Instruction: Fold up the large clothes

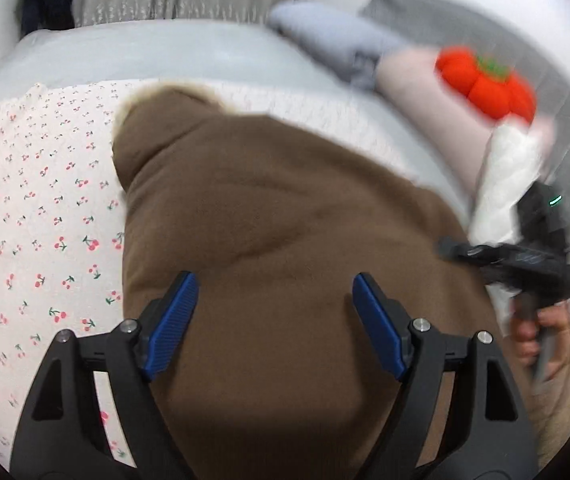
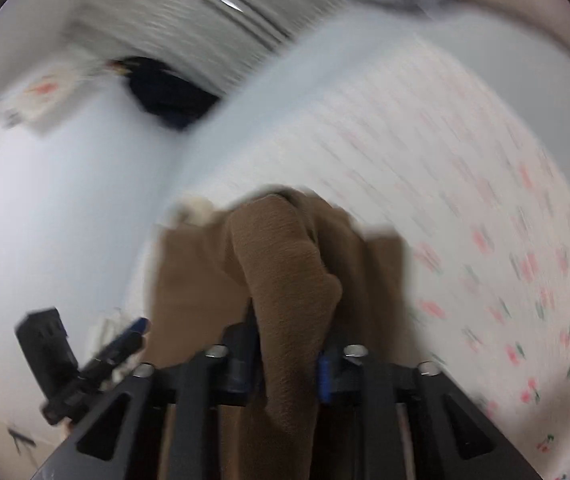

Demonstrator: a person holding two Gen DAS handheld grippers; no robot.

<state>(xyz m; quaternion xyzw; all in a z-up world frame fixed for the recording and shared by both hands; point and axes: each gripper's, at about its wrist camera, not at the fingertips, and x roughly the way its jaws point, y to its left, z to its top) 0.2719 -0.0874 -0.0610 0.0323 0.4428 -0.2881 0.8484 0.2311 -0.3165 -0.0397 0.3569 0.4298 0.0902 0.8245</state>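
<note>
Item: one brown fleece garment (image 1: 285, 220), large, lying part-folded on the cherry-print bedspread (image 1: 37, 208), a cream lining showing at its far edge. Left gripper (image 1: 275, 320): we hold it above the brown cloth with the blue pads spread wide and nothing between them. Right gripper (image 2: 289, 364): its jaws are drawn in narrow and pinch a bunched fold of the same garment, which rises as a ridge between the pads. In the left view we also find the person's hand (image 1: 533, 340) on that tool's handle and a white sleeve (image 1: 505, 184). Step in hand, as we judge it: carrying one gathered edge across for a fold. Next move calls for laying that edge flat over the body and freeing the pinch, with the left gripper taking the opposite edge.
</note>
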